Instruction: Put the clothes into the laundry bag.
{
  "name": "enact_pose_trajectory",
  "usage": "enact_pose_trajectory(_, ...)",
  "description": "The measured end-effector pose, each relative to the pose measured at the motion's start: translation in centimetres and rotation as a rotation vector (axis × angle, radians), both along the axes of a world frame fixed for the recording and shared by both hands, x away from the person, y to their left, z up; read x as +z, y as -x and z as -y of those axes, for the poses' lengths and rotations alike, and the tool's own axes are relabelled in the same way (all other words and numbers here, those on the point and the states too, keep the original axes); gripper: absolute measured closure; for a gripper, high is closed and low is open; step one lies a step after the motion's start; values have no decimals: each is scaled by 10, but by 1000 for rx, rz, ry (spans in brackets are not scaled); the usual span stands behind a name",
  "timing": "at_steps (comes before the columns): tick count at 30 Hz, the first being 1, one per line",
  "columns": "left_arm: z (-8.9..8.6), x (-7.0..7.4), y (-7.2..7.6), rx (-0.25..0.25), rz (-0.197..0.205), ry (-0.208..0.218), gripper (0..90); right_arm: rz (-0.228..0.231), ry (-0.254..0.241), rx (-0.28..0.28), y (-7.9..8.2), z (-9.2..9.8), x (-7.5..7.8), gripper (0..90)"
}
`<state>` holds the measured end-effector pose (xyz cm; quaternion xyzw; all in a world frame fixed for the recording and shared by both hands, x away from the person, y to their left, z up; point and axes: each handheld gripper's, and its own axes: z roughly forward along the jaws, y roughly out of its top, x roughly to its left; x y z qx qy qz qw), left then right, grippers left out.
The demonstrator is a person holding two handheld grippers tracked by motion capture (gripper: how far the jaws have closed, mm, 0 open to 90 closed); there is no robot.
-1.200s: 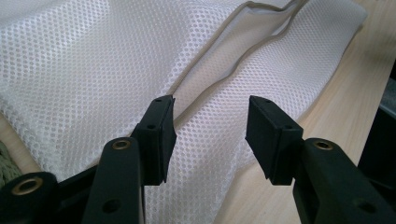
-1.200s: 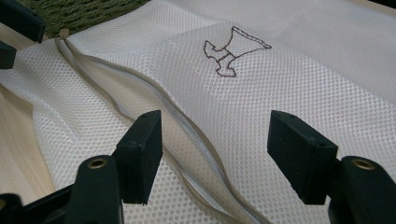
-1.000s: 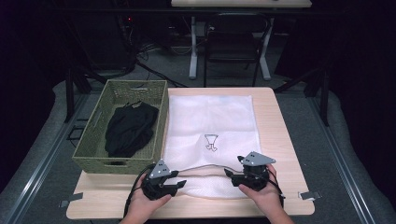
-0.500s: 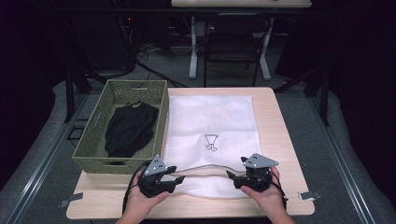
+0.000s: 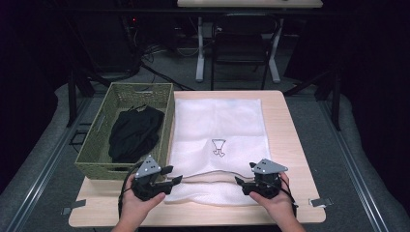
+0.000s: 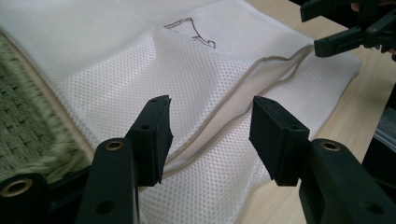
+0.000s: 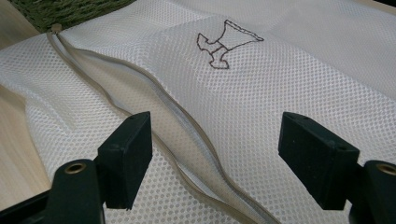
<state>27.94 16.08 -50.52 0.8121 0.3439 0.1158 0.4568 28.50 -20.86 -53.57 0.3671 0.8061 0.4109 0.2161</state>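
While my left gripper (image 6: 210, 135) has just been opening, empty over the mesh bag (image 5: 220, 140), my right gripper (image 7: 215, 158) gapes empty too. If I bite only the top layer at the zipper seam (image 6: 243, 88), the mouth could slip shut before the black garment (image 5: 135, 133) goes in.

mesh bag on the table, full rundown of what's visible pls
The white mesh bag lies flat on the wooden table, its left edge against the green woven basket. It is fine netted fabric with a small dark outline emblem mid-panel. A beige-edged zip opening near the front edge gapes slightly. Left gripper and right gripper sit open at that opening.
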Motion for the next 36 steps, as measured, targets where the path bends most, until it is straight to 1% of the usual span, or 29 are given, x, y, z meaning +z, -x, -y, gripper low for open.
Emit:
enact_pose_trajectory(2, -5, 3, -1, 17, 1, 17, 484, -1, -1, 0, 0, 0, 0, 260)
enact_pose_trajectory(3, -5, 3, -1, 17, 1, 17, 484, -1, -1, 0, 0, 0, 0, 260)
enact_pose_trajectory(4, -9, 5, -1, 27, 9, 24, 484, 0, -1, -2, -1, 0, 0, 263)
enact_pose_trajectory(7, -13, 7, -1, 42, 16, 26, 485, -2, 0, -4, -1, 0, -1, 265)
enact_pose_trajectory(9, -19, 9, -1, 62, 25, 28, 488, -4, -1, -6, -1, 0, -1, 265)
enact_pose_trajectory(12, -23, 10, -2, 75, 30, 30, 499, -4, -1, -5, -2, 1, -1, 265)
enact_pose_trajectory(13, -26, 11, -2, 72, 29, 41, 502, -4, -2, -5, -2, 1, -1, 265)
enact_pose_trajectory(14, -27, 12, -2, 73, 32, 44, 506, -4, -2, -4, -2, 1, -2, 265)
enact_pose_trajectory(15, -27, 12, -2, 73, 32, 44, 509, -4, -2, -4, -2, 1, -2, 265)
enact_pose_trajectory(19, -30, 16, 0, 81, 53, 35, 503, -9, -2, -7, -2, 1, -2, 266)
enact_pose_trajectory(25, -35, 23, 3, 95, 64, 52, 500, -12, -3, -6, -3, 0, -3, 266)
enact_pose_trajectory(30, -39, 28, 5, 108, 76, 55, 497, -15, -2, -7, -4, 1, -4, 267)
enact_pose_trajectory(34, -44, 32, 6, 132, 89, 44, 484, -17, -2, -7, -4, 1, -4, 268)
enact_pose_trajectory(36, -45, 32, 6, 135, 90, 45, 472, -17, -2, -7, -4, 0, -4, 268)
